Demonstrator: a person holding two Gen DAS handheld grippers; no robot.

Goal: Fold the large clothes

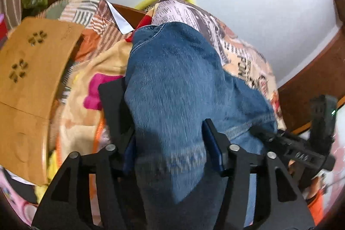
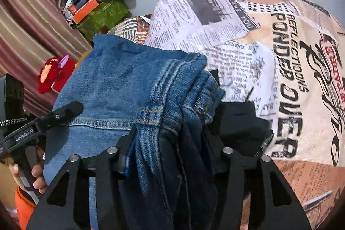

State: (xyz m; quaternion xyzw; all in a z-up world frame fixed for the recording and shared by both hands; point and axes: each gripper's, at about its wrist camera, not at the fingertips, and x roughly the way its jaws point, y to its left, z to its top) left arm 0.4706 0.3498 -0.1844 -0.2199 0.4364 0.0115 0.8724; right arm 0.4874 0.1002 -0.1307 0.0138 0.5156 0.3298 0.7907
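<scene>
Blue denim jeans (image 1: pixel 172 83) hang bunched in the left gripper (image 1: pixel 170 143), its jaws clenched on the cloth above a newsprint-patterned bedspread (image 1: pixel 243 57); keep both grips level so the fold falls straight. A wooden lap desk (image 1: pixel 32 70) crowds the left. From the right wrist, the right gripper (image 2: pixel 172 143) seems clamped on thick denim layers; open bed lies rightward.
</scene>
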